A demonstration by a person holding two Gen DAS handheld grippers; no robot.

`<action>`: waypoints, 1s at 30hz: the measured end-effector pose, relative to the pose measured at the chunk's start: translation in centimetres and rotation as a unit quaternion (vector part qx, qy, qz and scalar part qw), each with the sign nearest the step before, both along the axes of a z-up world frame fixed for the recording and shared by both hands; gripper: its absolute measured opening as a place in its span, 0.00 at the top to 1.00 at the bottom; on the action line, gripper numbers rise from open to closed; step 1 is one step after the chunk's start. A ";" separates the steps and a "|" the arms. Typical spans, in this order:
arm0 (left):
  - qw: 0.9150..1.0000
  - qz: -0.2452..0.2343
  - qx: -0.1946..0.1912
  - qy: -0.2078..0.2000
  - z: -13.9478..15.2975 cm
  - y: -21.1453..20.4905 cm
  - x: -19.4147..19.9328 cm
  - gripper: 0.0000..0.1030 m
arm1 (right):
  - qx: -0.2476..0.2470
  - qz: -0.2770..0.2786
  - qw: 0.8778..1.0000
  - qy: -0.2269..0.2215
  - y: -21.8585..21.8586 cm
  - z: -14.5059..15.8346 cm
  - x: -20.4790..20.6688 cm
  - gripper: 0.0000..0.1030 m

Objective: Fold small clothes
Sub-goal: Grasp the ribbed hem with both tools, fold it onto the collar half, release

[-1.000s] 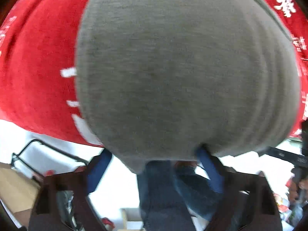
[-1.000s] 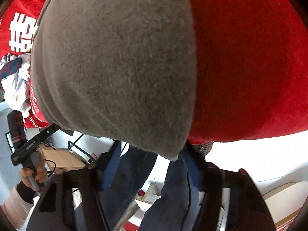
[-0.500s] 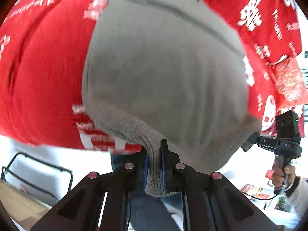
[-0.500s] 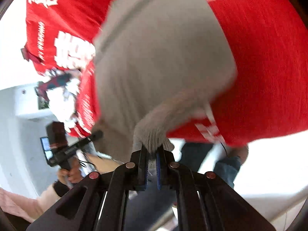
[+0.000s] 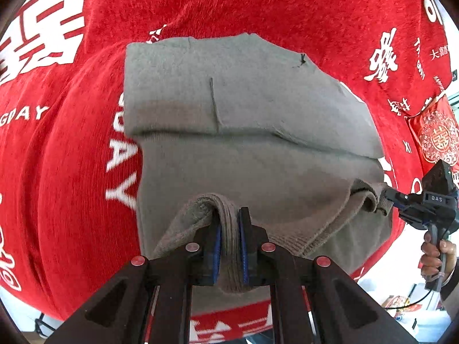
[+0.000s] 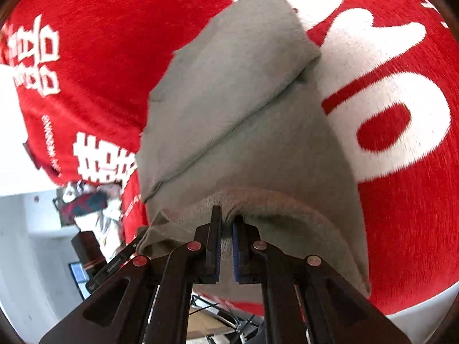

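Grey garment [image 5: 258, 132] lies ahead on red cloth [image 5: 57, 172] — near hem pinched in both claws, left [image 5: 229, 246] and right [image 6: 226, 246].

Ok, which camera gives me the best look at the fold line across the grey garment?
Left wrist: the grey garment lies nearly square-on, its fold edge running fully across. The right wrist view shows the fold edge obliquely, slightly blurred.

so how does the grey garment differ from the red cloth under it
The grey garment is plain, while the red cloth carries white lettering and characters. The garment is small and partly folded, with a layer doubled over itself; the cloth is far larger and spread flat beneath it. The garment's near edge is lifted, pinched by the left claw and the right claw; the cloth is not gripped. Both are soft fabric.
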State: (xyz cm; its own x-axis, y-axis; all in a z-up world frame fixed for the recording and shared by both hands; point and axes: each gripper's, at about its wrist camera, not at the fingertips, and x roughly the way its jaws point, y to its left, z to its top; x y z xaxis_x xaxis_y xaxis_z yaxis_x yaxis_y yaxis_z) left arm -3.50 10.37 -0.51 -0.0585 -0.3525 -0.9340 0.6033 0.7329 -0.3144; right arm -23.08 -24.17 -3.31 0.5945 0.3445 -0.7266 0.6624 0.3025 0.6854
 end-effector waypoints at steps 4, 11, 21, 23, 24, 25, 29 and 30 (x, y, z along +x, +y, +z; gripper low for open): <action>1.000 0.008 -0.003 0.024 0.2 0.6 1.8 0.87 | 0.009 -0.031 0.999 0.012 -0.6 -0.6 1.3 0.93; 0.999 -0.002 0.005 0.036 0.1 0.6 4.1 0.87 | 0.001 -0.038 0.999 0.031 -0.5 -0.7 2.1 0.93; 0.992 -0.084 0.042 -0.080 2.4 -2.0 2.7 0.02 | 0.031 -0.040 0.997 0.056 -0.9 -2.0 1.1 0.89; 0.989 -0.104 0.057 -0.088 2.3 -3.1 2.1 0.02 | 0.000 -0.009 0.997 0.073 -0.9 -0.9 1.7 0.81; 0.989 -0.106 0.062 -0.088 2.1 -3.5 1.9 0.02 | -0.026 0.013 0.996 0.079 -0.8 0.0 2.1 0.74; 0.989 -0.107 0.067 -0.083 1.9 -3.7 1.8 0.02 | -0.064 0.044 0.993 0.090 -0.6 1.0 2.8 0.51; 0.988 -0.111 0.089 -0.066 0.2 -4.9 1.6 0.02 | -0.169 0.141 0.968 0.117 -0.1 3.5 4.8 0.34; 0.988 -0.110 0.094 -0.062 -0.3 -5.2 1.6 0.02 | -0.194 0.168 0.958 0.125 0.0 3.8 5.3 0.34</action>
